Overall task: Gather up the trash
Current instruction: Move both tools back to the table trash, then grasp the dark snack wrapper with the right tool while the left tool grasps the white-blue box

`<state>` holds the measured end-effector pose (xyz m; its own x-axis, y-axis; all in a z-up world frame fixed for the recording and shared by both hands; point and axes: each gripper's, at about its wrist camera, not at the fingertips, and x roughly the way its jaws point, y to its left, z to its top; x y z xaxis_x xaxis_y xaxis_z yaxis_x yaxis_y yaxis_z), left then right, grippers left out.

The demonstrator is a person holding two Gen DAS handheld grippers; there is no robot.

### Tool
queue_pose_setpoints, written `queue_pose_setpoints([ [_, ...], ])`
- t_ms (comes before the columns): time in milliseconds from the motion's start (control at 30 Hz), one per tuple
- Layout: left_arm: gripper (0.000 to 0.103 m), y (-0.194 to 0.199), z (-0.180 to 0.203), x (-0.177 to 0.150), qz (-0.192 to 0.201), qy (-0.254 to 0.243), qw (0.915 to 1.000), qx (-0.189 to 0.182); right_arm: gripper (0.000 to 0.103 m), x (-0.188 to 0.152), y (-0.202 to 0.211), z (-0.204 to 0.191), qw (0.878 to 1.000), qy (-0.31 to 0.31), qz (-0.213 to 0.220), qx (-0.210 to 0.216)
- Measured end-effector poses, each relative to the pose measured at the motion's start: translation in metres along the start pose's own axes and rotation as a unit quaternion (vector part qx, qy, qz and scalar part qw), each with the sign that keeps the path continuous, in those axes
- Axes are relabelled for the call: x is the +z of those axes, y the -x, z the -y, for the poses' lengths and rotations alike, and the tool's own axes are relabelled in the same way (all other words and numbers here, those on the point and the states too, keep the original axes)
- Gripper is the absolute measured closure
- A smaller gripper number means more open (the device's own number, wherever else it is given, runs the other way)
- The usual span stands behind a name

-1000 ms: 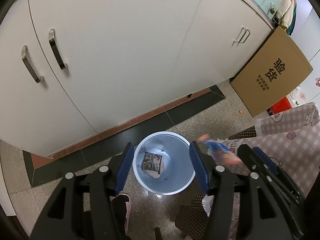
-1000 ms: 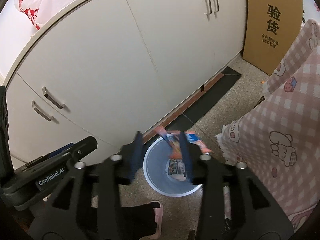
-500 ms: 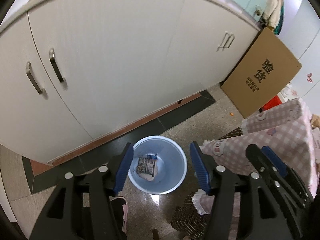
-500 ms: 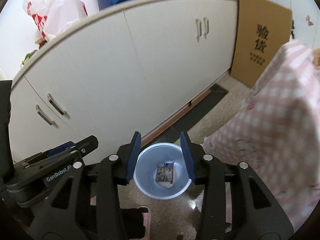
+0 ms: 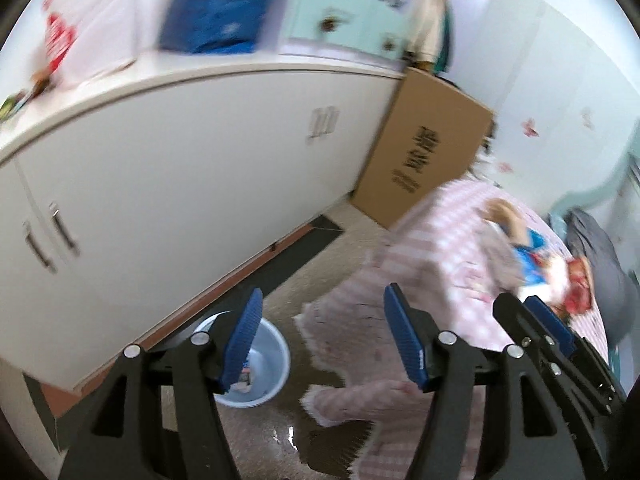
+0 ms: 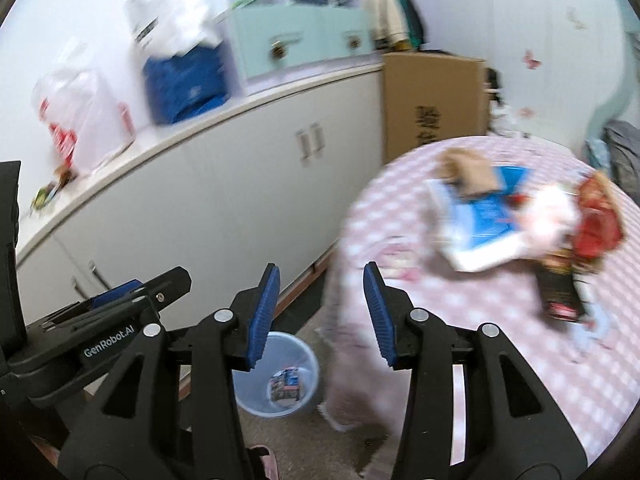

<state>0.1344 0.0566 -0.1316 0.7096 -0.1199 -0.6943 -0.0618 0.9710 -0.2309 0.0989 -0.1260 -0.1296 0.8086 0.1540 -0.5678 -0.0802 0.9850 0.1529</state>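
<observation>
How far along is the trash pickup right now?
Partly done. Done: wrappers already lie in the blue bin on the floor. In hand: nothing; the left gripper and right gripper both have open, empty jaws. Left: the pile on the pink table is waiting, with a brown bag, a blue-and-white package, a red wrapper and a dark packet.
</observation>
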Motion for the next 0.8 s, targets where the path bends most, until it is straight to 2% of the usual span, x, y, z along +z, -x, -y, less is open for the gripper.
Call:
queue_pose_setpoints([
  [167,0.04,-0.002,0.062,-0.008,-0.011,-0.039,0.9982,-0.045,0.059,-0.004,0.027,0.061,0.998,-0.046,0.013,-0.05],
  [267,0.04,-0.009,0.094,-0.015,-0.02,-0.061,0.9963,-0.056,0.059,-0.01,0.036,0.104,0.993,-0.083,0.011,-0.085],
  [400,0.04,-0.02,0.118,-0.019,-0.031,-0.075,0.9944,-0.067,0.059,-0.017,0.035,0.15,0.986,-0.126,-0.01,-0.105],
  [567,0.04,-0.04,0.145,-0.017,-0.039,-0.088,0.9926,-0.074,0.059,-0.023,0.016,0.181,0.985,-0.148,-0.047,-0.077],
  [800,0.04,-0.059,0.162,-0.009,-0.038,-0.093,0.9918,-0.078,0.063,-0.016,-0.008,0.188,0.986,-0.146,-0.066,-0.051],
])
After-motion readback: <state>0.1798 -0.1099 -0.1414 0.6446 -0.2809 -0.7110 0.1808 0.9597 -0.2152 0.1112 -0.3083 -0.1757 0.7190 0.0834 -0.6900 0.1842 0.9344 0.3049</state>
